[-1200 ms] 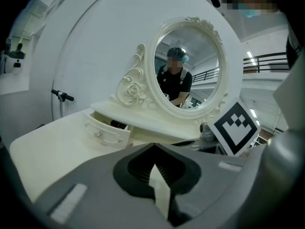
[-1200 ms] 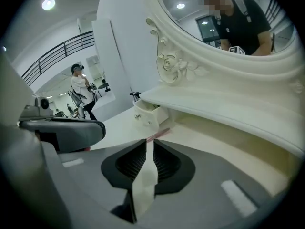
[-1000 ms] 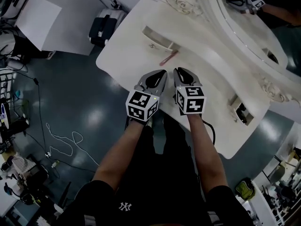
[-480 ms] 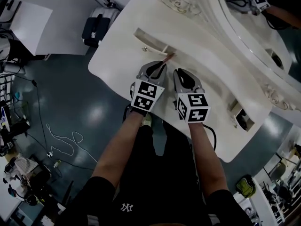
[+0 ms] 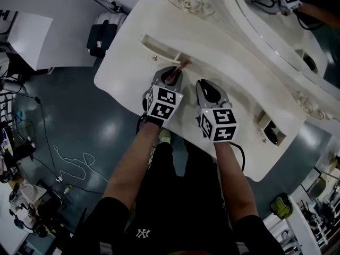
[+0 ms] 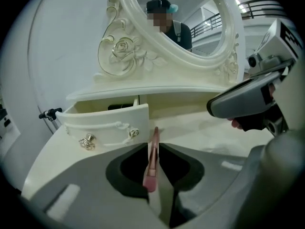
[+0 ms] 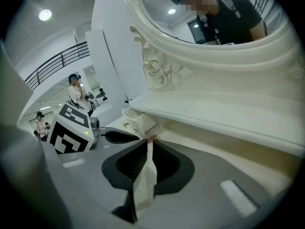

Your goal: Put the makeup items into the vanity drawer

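The left gripper [image 5: 172, 74] has its grey, rounded fingers clamped on a slim pink makeup stick [image 6: 152, 161]. The stick is glossy and tapered. It runs straight out between the fingertips and points at the open left drawer [image 6: 107, 120]. In the head view its far end [image 5: 184, 65] pokes out past the fingertips, just beside the drawer's corner; whether it touches the tabletop I cannot tell.

The drawer is cream with a curved, moulded front, a metal rosette knob [image 6: 87, 142] and a smaller flower stud. Something dark lies inside it, too shadowed to name. The vanity tabletop [image 5: 133, 73] is smooth, matt white, with a wavy scalloped edge. An oval mirror frame [image 6: 125, 49] carved with roses and scrolls rises behind it. A second small drawer [image 5: 268, 125] stands open at the tabletop's right end.

The left forearm reaches forward and the gripper slants down. Its marker cube [image 5: 163, 102] is rolled a little toward the left.

The right gripper [image 5: 204, 85] hangs over the tabletop just beside the left one, also angled downward, with its cube [image 5: 219, 124] facing up. In the right gripper view its ribbed fingers [image 7: 134, 163] are together with nothing between them.
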A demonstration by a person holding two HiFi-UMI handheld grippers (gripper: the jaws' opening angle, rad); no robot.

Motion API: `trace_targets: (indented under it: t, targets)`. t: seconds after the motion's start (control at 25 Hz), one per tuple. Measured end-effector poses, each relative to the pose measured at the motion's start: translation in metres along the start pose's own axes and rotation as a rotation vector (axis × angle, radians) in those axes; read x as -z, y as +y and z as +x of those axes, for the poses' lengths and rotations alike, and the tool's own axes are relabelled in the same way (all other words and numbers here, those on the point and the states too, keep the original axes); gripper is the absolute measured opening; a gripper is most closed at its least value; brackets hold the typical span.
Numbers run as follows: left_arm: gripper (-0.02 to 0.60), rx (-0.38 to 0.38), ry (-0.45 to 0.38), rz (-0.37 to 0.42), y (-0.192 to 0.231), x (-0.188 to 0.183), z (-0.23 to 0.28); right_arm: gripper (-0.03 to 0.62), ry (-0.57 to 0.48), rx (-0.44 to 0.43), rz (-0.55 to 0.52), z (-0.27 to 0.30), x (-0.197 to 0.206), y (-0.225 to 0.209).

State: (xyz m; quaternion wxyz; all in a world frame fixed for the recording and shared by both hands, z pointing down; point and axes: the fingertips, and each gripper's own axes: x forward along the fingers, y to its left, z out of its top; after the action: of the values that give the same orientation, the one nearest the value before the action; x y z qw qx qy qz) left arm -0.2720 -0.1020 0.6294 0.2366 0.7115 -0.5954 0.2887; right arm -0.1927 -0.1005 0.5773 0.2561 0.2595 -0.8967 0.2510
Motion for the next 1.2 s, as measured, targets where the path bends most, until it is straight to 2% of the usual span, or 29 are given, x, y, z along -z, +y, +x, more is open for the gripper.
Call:
trace_targets:
  t: [0.28,0.56,1.2]
  targets:
    - [0.043,-0.017,0.032,0.017,0.002,0.002,0.002,0.057,-0.007,0.028,0.006,-0.012,0.002,-0.007]
    - [0.043,0.019,0.014,0.01,-0.007,-0.002,-0.005,0.051,-0.03,0.069,0.021,-0.034,0.002,-0.013]
    - [0.045,0.204,-0.074,0.116,-0.086,-0.038,-0.056,0.041,-0.089,0.22,0.065,-0.114,0.017,-0.018]
